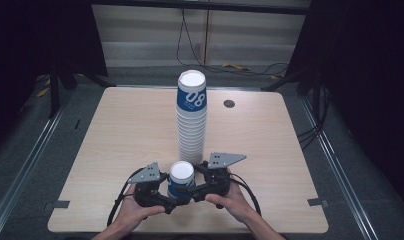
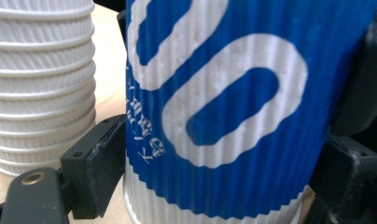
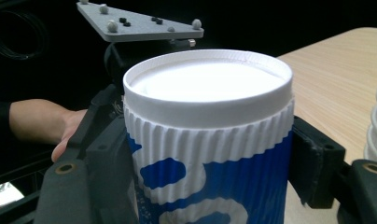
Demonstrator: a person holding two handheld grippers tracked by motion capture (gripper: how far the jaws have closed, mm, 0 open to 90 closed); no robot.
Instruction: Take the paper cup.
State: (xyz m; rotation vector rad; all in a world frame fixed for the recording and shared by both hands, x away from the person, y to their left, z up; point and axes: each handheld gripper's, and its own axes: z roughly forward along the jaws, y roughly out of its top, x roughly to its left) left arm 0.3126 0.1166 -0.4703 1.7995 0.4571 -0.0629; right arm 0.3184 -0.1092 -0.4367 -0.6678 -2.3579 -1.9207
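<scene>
A blue-and-white ribbed paper cup [image 1: 181,176] stands near the table's front edge with its closed white end up. My left gripper [image 1: 172,197] comes in from the left and my right gripper [image 1: 192,188] from the right, both at this cup. In the left gripper view the black jaws sit against both sides of the cup [image 2: 224,93]. The right gripper view shows the cup [image 3: 205,140] between that gripper's jaws, with the pads on its ribbed wall. Just behind it rises a tall stack of the same cups [image 1: 192,120].
The light wooden table [image 1: 120,130] has a round cable hole [image 1: 229,103] at the back right. The stack [image 2: 42,84] stands close to the held cup. Cables lie on the floor behind the table, and dark stands flank it.
</scene>
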